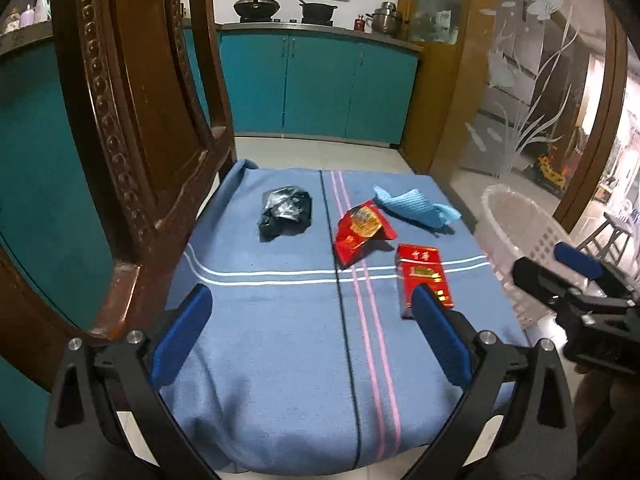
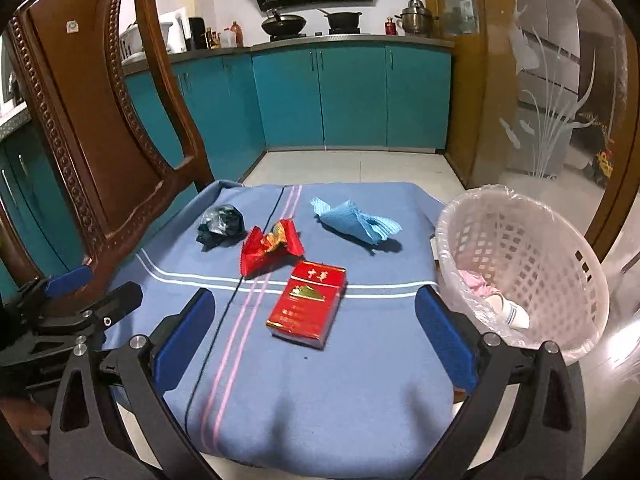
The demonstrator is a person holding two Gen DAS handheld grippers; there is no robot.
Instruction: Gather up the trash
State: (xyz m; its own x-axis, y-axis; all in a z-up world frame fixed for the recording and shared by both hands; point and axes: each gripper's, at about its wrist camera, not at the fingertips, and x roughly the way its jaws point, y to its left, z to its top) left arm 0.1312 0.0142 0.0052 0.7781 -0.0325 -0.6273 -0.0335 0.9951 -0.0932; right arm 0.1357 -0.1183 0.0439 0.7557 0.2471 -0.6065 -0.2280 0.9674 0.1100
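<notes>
On a blue cloth (image 1: 280, 340) (image 2: 360, 380) over a chair seat lie a crumpled black bag (image 1: 285, 213) (image 2: 221, 225), a red snack wrapper (image 1: 362, 232) (image 2: 270, 248), a crumpled blue tissue (image 1: 412, 206) (image 2: 354, 220) and a red cigarette box (image 1: 424, 280) (image 2: 308, 304). My left gripper (image 1: 312, 334) is open and empty, over the near half of the cloth. My right gripper (image 2: 314, 338) is open and empty, just short of the cigarette box; it also shows at the right edge of the left wrist view (image 1: 576, 272). A white lined basket (image 1: 520, 232) (image 2: 520, 264) stands right of the seat.
The carved wooden chair back (image 1: 132, 152) (image 2: 92, 120) rises at the left. Teal kitchen cabinets (image 1: 320, 88) (image 2: 348, 96) stand behind across a tiled floor. A frosted glass door (image 1: 528, 92) (image 2: 560, 92) is at the right. The basket holds some pink and white items (image 2: 496, 300).
</notes>
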